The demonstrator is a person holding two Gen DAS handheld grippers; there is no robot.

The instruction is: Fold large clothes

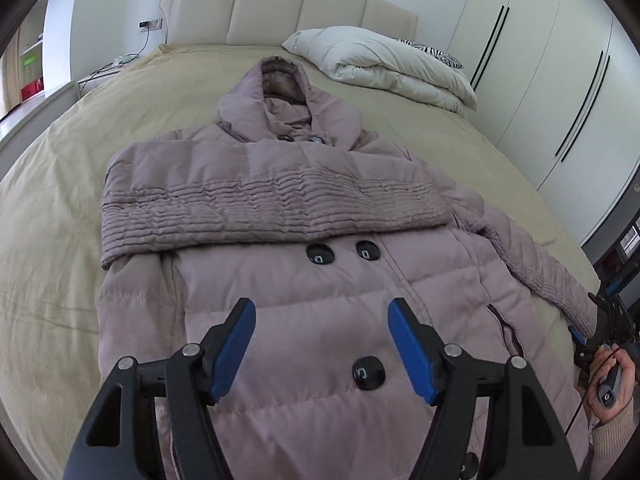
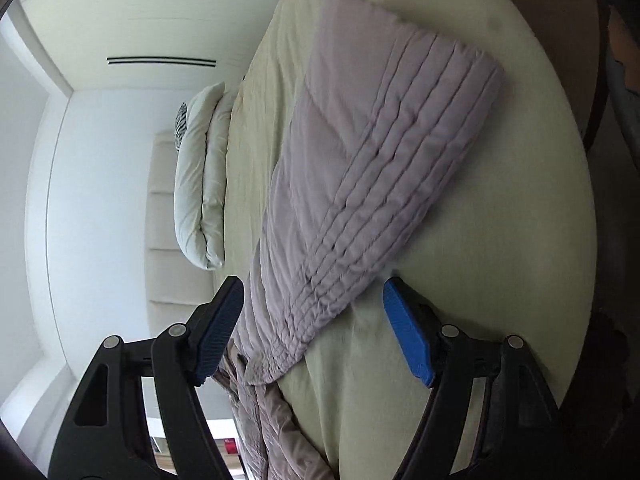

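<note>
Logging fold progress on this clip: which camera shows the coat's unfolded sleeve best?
The right wrist view: the sleeve fills the frame, lying flat on the bed ahead of the open right gripper. The left wrist view shows it only at the edge.

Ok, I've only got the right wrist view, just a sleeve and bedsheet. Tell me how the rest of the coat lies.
Observer: The other sleeve is already folded across the chest of the coat.
Operator: Give me the left gripper's position.
Observer: The left gripper hovers open above the coat's front, with a black button below its fingertips.
Operator: Report the hood.
Observer: The hood lies flat, pointing toward the headboard.
</note>
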